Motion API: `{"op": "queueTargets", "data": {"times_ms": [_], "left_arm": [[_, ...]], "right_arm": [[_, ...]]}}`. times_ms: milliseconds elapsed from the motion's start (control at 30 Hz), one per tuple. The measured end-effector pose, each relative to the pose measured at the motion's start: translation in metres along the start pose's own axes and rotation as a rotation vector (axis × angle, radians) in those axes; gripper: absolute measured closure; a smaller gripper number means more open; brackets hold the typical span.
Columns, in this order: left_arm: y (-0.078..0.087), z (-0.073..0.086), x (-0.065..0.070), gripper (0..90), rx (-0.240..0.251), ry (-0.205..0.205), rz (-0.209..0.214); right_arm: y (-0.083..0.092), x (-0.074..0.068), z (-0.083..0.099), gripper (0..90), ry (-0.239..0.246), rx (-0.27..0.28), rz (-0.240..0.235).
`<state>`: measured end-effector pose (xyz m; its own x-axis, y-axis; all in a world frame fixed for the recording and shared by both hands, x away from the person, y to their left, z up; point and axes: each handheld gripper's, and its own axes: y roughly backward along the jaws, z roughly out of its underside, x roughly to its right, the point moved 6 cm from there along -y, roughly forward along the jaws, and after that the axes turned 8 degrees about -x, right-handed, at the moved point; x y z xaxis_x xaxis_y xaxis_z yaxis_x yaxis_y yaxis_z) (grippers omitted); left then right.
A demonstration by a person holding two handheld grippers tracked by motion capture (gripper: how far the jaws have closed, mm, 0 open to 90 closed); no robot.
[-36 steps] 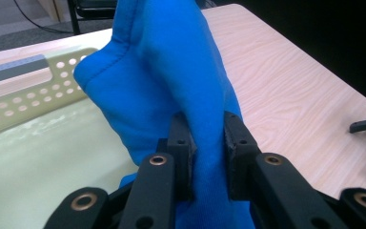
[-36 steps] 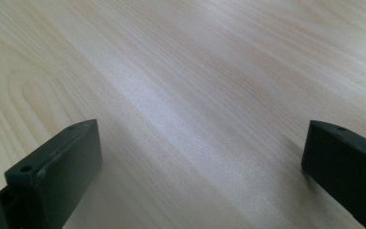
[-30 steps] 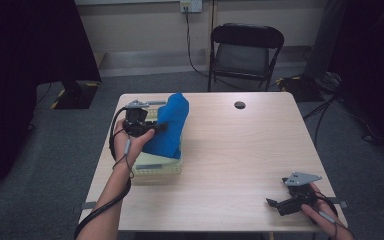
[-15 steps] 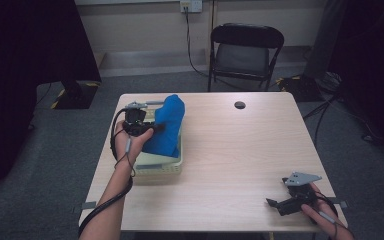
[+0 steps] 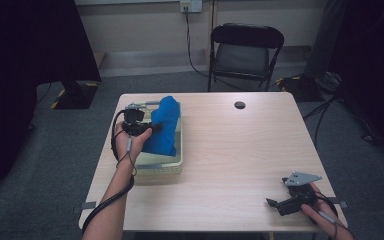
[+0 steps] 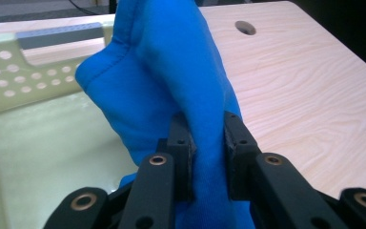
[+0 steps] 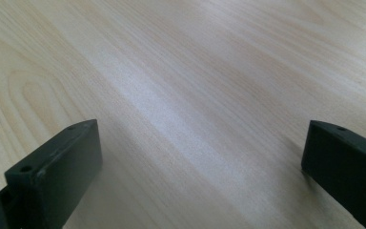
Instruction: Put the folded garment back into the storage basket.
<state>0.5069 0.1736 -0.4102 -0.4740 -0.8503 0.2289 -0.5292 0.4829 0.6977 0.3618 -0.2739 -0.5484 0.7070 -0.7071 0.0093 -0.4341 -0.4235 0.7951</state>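
A bright blue cloth hangs bunched over a pale perforated plastic basket at the left of the table. My left gripper is shut on the cloth; in the left gripper view its black jaws pinch a fold of the blue cloth above the basket's inside. My right gripper lies low at the table's front right corner, open. In the right gripper view my right gripper has its jaws set wide apart over bare wood with nothing between them.
The light wood table has a small dark round hole near its far edge. A black folding chair stands behind the table. Cables trail on the grey floor at the right.
My left gripper has sunk with the blue cloth, whose lower part now rests deeper in the basket. The right gripper has stayed put.
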Motion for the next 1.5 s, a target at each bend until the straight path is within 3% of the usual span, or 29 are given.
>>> {"op": "queueTargets", "data": {"times_ms": [400,800,1500], "left_arm": [[-0.014,0.010,-0.013,76.4,-0.036,0.037,-0.026],[-0.023,0.014,-0.017,76.4,-0.059,0.042,-0.031],[-0.040,0.016,-0.028,76.3,-0.120,0.049,-0.079]], "right_arm": [[0.000,0.000,0.000,0.0,0.000,0.000,0.000],[0.000,0.000,0.000,0.0,0.001,0.000,0.000],[0.000,0.000,0.000,0.0,0.000,0.000,0.000]]}}
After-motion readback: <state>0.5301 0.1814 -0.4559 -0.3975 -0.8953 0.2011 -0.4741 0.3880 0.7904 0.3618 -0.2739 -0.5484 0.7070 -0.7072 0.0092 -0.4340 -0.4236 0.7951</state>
